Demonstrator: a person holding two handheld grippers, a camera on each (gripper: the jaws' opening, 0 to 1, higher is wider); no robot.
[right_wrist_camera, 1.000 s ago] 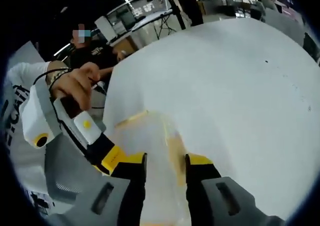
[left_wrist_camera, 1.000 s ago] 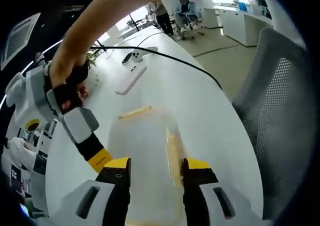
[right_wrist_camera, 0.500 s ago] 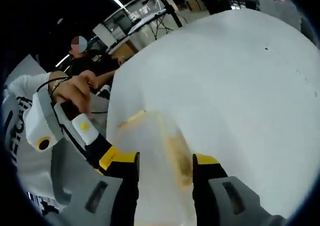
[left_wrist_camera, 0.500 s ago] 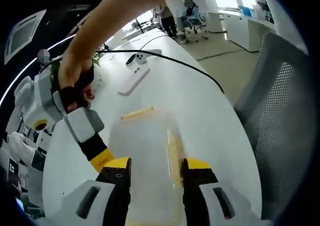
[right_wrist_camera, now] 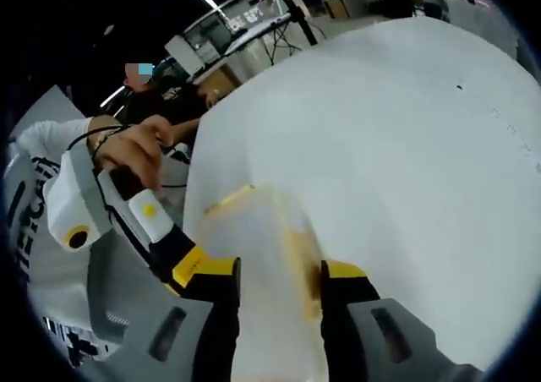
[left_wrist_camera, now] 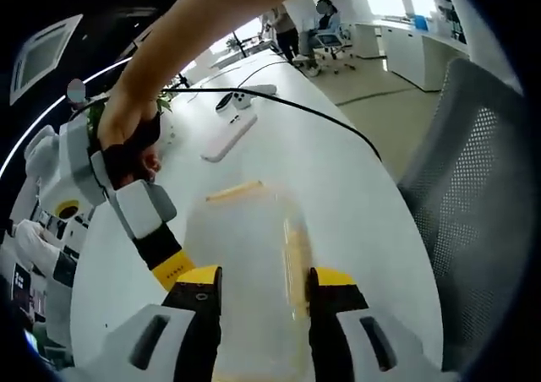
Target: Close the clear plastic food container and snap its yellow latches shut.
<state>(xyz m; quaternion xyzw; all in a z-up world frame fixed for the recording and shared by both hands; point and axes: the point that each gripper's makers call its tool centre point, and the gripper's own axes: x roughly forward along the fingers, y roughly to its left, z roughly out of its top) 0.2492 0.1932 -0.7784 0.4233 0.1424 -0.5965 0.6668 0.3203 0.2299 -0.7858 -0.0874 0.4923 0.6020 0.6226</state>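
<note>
A clear plastic food container (left_wrist_camera: pixel 249 247) lies on the white table (left_wrist_camera: pixel 363 188), its lid down. One yellow latch (left_wrist_camera: pixel 235 191) sits at its far end and another (left_wrist_camera: pixel 295 251) runs along its right side. My left gripper (left_wrist_camera: pixel 258 274) has its jaws against both sides of the container's near end. In the right gripper view the container (right_wrist_camera: pixel 262 238) stands between the jaws of my right gripper (right_wrist_camera: pixel 279 268), with a yellow latch (right_wrist_camera: pixel 303 259) by the right jaw. Each view shows the other gripper's yellow-tipped finger (left_wrist_camera: pixel 172 266) (right_wrist_camera: pixel 193 264) at the container's left side, held by a hand.
A grey mesh chair (left_wrist_camera: pixel 482 196) stands close to the table's right edge. A black cable (left_wrist_camera: pixel 321 116), a white flat device (left_wrist_camera: pixel 230 135) and a small white controller (left_wrist_camera: pixel 232 100) lie further along the table. A person (right_wrist_camera: pixel 161 103) sits beyond the table.
The right gripper's jaws widened slightly, then narrowed again around the container. The left gripper and the container have stayed put; both views shifted a little.
</note>
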